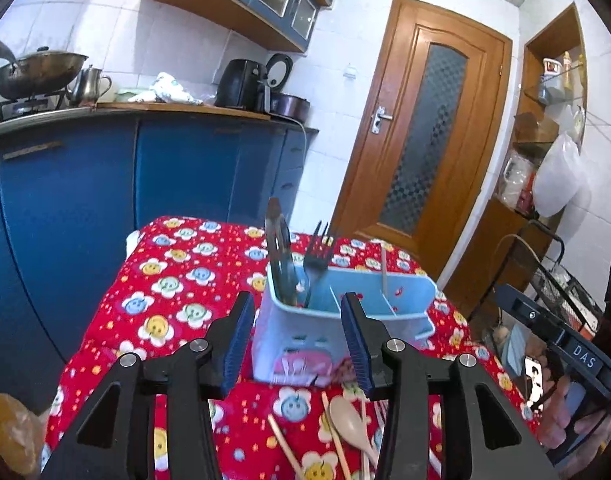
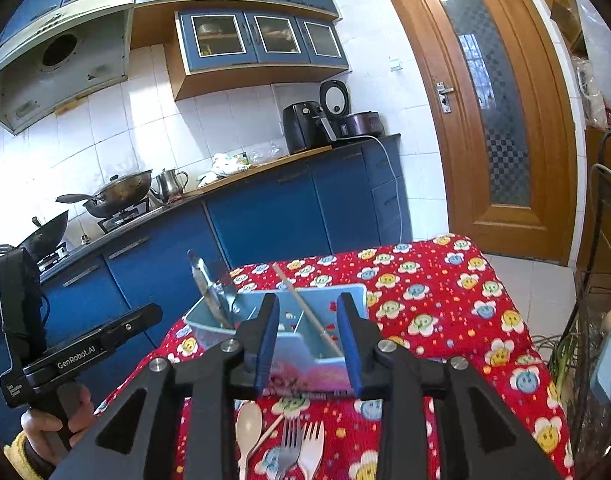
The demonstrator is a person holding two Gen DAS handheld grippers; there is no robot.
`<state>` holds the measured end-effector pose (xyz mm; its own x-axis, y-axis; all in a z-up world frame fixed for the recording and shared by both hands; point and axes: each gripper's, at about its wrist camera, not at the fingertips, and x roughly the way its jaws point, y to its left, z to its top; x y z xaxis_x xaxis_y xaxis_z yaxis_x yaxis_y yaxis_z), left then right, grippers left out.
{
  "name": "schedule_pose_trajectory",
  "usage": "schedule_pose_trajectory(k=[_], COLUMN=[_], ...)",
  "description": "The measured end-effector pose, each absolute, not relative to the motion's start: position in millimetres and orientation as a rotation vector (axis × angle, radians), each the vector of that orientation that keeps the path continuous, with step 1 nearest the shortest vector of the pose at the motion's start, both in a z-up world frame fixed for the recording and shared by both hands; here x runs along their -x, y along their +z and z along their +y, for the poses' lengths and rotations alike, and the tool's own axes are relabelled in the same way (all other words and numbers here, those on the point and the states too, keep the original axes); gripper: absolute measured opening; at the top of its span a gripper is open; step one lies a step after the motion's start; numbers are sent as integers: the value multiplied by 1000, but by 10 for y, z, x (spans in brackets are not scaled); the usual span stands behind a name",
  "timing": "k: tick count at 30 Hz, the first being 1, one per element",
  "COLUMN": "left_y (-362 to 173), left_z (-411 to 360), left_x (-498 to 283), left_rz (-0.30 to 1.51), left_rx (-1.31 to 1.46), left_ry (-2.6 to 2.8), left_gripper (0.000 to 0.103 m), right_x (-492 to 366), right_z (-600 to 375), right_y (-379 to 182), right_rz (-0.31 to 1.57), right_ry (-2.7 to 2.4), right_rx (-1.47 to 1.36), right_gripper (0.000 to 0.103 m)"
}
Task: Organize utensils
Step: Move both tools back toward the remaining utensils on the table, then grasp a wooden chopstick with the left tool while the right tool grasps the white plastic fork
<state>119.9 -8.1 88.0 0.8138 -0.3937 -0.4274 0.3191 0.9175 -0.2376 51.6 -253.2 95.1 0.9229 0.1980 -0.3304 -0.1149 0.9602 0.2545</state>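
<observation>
A light blue utensil caddy [image 1: 409, 300] with dividers stands on the red flowered tablecloth [image 1: 165, 280]. Its left compartment holds a metal knife [image 1: 276, 240] and a dark fork [image 1: 318, 252]; a chopstick [image 1: 384, 270] stands in the right one. My left gripper [image 1: 297, 340] is open and empty just in front of the caddy. A beige spoon [image 1: 351, 422] and chopsticks [image 1: 283, 444] lie below it. In the right wrist view the caddy [image 2: 355, 294] sits ahead of my open, empty right gripper [image 2: 307, 344]. Below lie a beige spoon [image 2: 247, 430], a metal fork [image 2: 289, 446] and a white fork [image 2: 312, 448].
Blue kitchen cabinets [image 1: 105, 184] and a counter with a wok [image 1: 37, 70], kettle and air fryer [image 1: 241, 84] stand behind the table. A wooden door [image 1: 425, 140] is at the right. A wire rack [image 2: 601, 280] stands off the table's right edge.
</observation>
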Motion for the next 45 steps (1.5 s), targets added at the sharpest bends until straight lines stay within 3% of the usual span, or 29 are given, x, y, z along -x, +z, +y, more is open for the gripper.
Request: schedule_pose_trajectory(k=[41, 45], left_y=[97, 10], left_z=[-280, -329], left_x=[-1120, -1139], left_rz=[949, 1013], left_rx=[53, 50], left_ry=[-345, -372], left_gripper=[49, 44], right_x=[-1, 13], right_z=[-2901, -2941], right_y=[166, 138], right_rz=[607, 610], right_ry=[81, 80], right_rx=[-360, -368], right_gripper=[44, 44])
